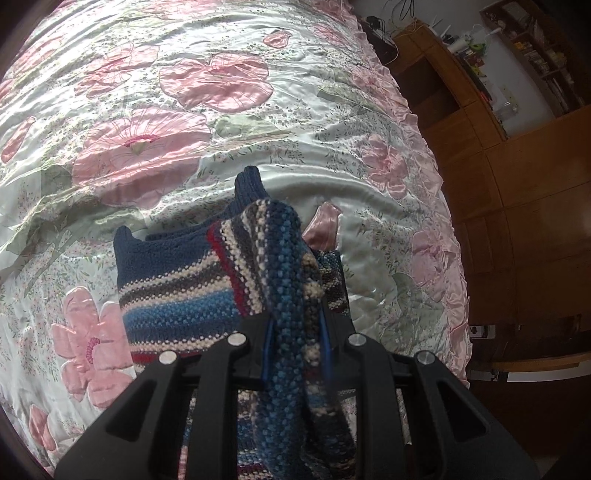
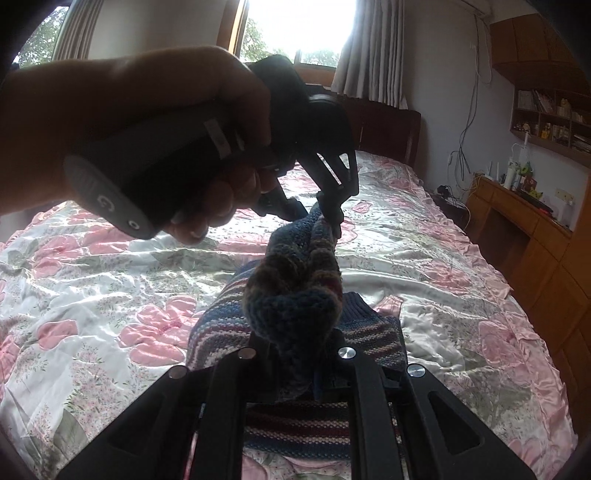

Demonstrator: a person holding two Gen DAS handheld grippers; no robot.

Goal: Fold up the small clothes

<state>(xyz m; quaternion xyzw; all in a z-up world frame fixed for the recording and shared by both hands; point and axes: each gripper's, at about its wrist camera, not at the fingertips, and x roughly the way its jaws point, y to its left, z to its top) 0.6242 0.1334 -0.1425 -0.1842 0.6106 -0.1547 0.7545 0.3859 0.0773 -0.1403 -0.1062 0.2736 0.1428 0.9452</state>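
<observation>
I have the striped knit sweater (image 1: 177, 295) half lifted off the bed (image 1: 332, 122), my left gripper (image 1: 295, 332) and right gripper (image 2: 299, 365) each pinching a bunched fold. It looks thick, soft and stretchy; I'd grip ribbed edges.

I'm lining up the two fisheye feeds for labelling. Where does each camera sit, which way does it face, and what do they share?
Left wrist: sits on the left tongs, looking down at the floral bedspread toward wooden cabinets; only its own black fingers show, clamped on the striped knit garment.
Right wrist: sits on the right tongs, facing along the bed to the window; the person's hand holding the left tongs shows.
Shared: the garment, bedspread, and a raised fold pinched by both tongs.
</observation>
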